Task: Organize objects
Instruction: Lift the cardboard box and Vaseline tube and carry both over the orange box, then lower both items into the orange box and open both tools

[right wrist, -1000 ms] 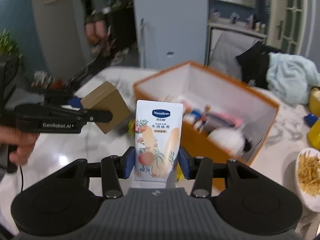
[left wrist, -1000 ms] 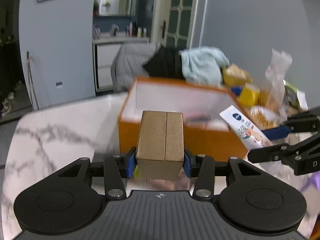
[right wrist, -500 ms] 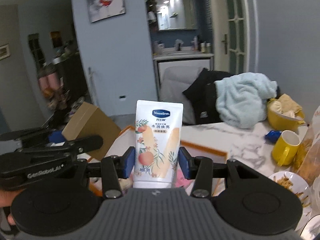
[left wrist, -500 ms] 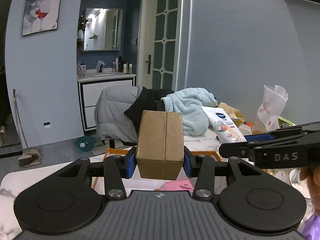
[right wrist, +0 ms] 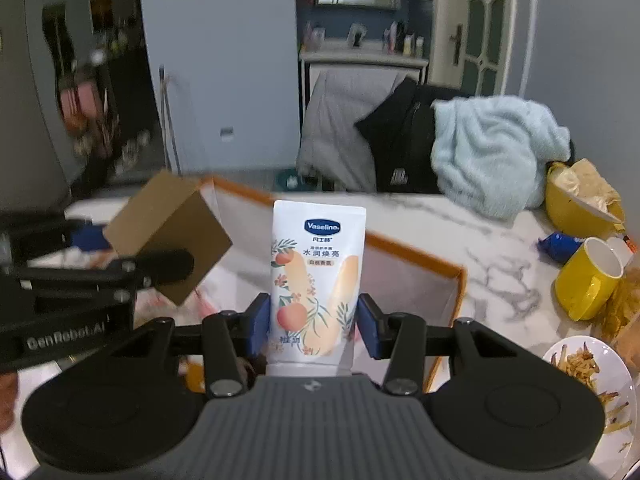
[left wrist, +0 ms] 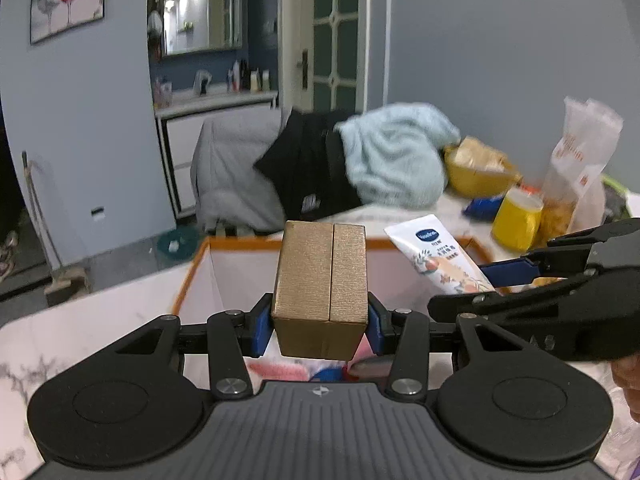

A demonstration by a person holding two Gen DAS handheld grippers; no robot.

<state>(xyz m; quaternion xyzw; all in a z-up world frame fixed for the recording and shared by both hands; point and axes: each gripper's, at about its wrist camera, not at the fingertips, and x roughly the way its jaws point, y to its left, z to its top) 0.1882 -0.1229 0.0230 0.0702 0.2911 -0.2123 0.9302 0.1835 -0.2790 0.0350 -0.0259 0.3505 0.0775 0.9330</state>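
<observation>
My left gripper [left wrist: 320, 326] is shut on a gold cardboard box [left wrist: 322, 280] and holds it above the near edge of an orange storage box [left wrist: 208, 276] with white inner walls. My right gripper [right wrist: 314, 326] is shut on a white Vaseline tube [right wrist: 316, 280], held upright over the same orange box [right wrist: 424, 264]. In the left wrist view the tube [left wrist: 436, 258] and right gripper [left wrist: 532, 280] sit to my right; in the right wrist view the gold box [right wrist: 168, 236] sits to the left. Pink and blue items lie inside the orange box, partly hidden.
On the marble table [right wrist: 496, 240] stand a yellow mug [right wrist: 588, 280], a yellow bowl [right wrist: 580, 200], a plate of fries [right wrist: 592, 372] and a blue wrapper [right wrist: 560, 246]. A snack bag [left wrist: 580, 176] stands far right. Clothes and a light blue towel [right wrist: 496, 152] hang over chairs behind.
Both grippers have tilted down from a raised view and now hover over the orange box, side by side. Each still holds its object.
</observation>
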